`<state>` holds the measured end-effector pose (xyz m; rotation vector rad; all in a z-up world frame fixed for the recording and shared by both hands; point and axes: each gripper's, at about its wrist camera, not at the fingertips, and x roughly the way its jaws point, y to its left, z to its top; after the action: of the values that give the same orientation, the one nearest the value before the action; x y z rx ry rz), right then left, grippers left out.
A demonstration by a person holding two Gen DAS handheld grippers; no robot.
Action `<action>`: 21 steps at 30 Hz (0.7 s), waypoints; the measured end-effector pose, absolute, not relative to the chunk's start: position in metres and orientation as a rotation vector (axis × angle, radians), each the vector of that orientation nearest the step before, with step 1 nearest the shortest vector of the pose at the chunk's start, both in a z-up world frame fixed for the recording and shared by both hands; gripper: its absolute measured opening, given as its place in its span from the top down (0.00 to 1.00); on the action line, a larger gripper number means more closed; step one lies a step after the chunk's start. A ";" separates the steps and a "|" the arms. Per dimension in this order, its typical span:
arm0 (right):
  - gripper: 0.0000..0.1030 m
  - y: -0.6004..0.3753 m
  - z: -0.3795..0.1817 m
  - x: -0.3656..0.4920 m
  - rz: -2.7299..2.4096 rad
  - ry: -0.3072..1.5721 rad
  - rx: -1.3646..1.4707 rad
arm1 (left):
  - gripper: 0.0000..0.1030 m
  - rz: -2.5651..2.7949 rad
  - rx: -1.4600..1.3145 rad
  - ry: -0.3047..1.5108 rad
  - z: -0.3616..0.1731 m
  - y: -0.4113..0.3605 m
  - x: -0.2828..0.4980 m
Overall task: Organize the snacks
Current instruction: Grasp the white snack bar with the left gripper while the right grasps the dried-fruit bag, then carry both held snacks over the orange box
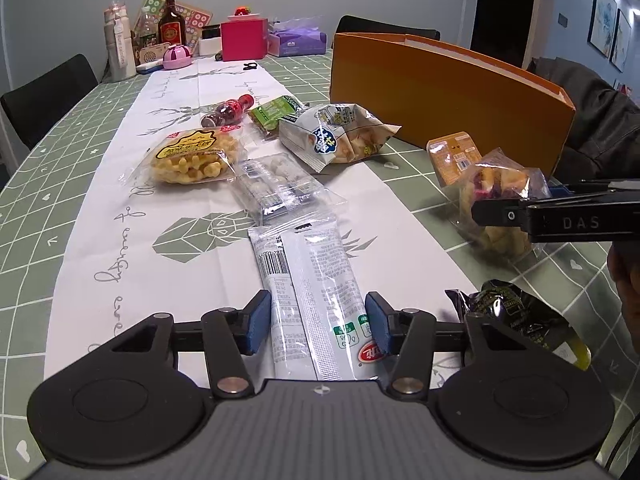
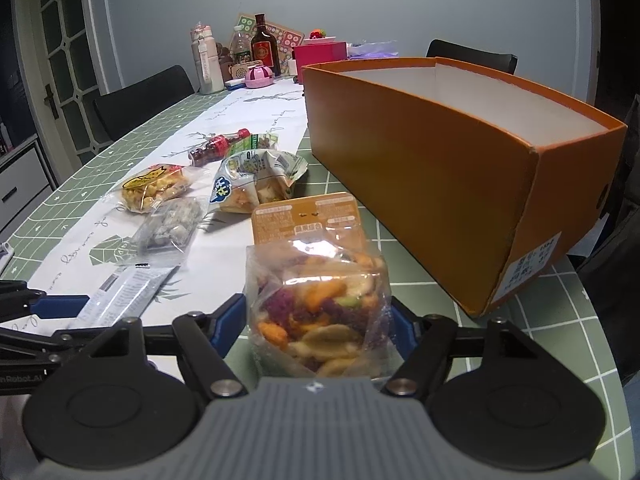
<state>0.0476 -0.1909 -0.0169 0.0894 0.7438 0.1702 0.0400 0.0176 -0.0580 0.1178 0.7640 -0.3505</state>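
My left gripper (image 1: pixel 318 322) has its blue pads against both sides of a long white snack packet (image 1: pixel 312 292) lying on the table runner. My right gripper (image 2: pixel 318 320) is shut on a clear bag of mixed vegetable chips (image 2: pixel 320 312) with an orange label; the bag also shows in the left wrist view (image 1: pixel 496 200). An open orange box (image 2: pixel 448 160) stands just right of it. Loose on the runner lie a yellow puffed snack bag (image 1: pixel 192 156), a clear candy pack (image 1: pixel 276 184), a white-blue bag (image 1: pixel 336 136), a green packet (image 1: pixel 276 114) and a small red bottle (image 1: pixel 228 112).
A dark wrapped snack (image 1: pixel 516 316) lies at the right of my left gripper. Bottles (image 1: pixel 172 24), a pink box (image 1: pixel 244 40) and tissue pack (image 1: pixel 296 40) crowd the table's far end. Black chairs (image 1: pixel 44 96) stand around the table.
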 end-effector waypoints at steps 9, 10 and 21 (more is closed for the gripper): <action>0.39 -0.190 -0.009 0.043 0.180 0.729 0.088 | 0.47 -0.350 0.032 0.747 -0.047 0.035 0.036; 0.39 -0.191 -0.006 0.041 0.181 0.724 0.089 | 0.47 -0.347 0.028 0.745 -0.045 0.037 0.035; 0.39 -0.189 0.012 0.029 0.194 0.680 0.095 | 0.48 -0.325 0.025 0.700 -0.029 0.049 0.020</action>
<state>0.0287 -0.1887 0.0118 0.0949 0.6803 0.1940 0.0198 0.0486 -0.0292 0.0247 0.6998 -0.3255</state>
